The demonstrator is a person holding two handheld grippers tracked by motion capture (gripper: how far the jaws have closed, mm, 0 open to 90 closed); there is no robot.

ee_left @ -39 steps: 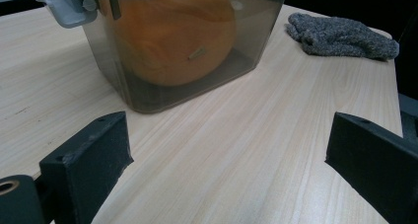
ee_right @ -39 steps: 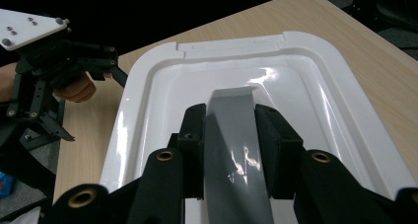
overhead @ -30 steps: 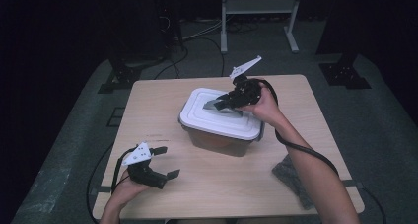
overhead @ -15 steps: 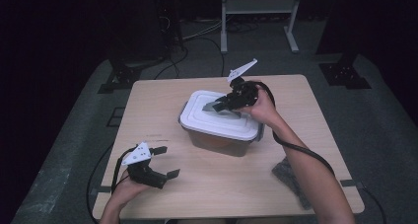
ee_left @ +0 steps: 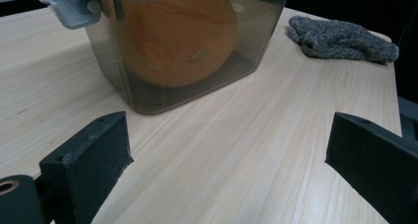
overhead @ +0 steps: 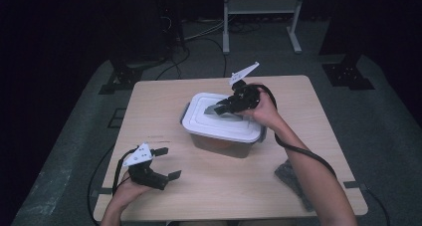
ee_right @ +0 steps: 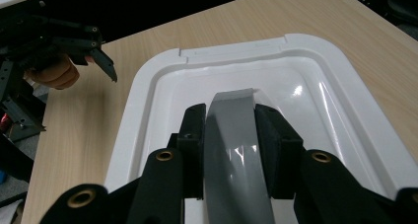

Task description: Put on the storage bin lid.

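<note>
- Container (overhead: pixel 221 136): a translucent grey box near the centre of the tabletop (overhead: pixel 164 121), closed by a white lid (overhead: pixel 199 119). A rounded orange object (ee_left: pixel 172 36) shows through its wall in the left gripper view.
- Lid handle (ee_right: pixel 236 135): a grey curved strap across the middle of the lid, clamped from both sides by the right hand-held gripper (ee_right: pixel 231 130). The jaws stand narrowly apart, pads pressed on the strap.
- Step in hand, as judged: lifting the lid by its handle. A straight, level pull should serve best; a tilt could jam 1 edge of the lid in the rim. A grey side latch (ee_left: pixel 69 9) shows at 1 corner, and whether it locks the lid cannot be told.
- Left hand-held gripper (overhead: pixel 159 164): at 7 o'clock from the container, well apart from it, jaws wide open and holding nothing. It could steady the box if the box rises with the lid.
- Grey cloth (overhead: pixel 291 178): crumpled at 4 o'clock from the container, near the tabletop's edge, clear of the lift path.
- Nothing stands above the lid.
</note>
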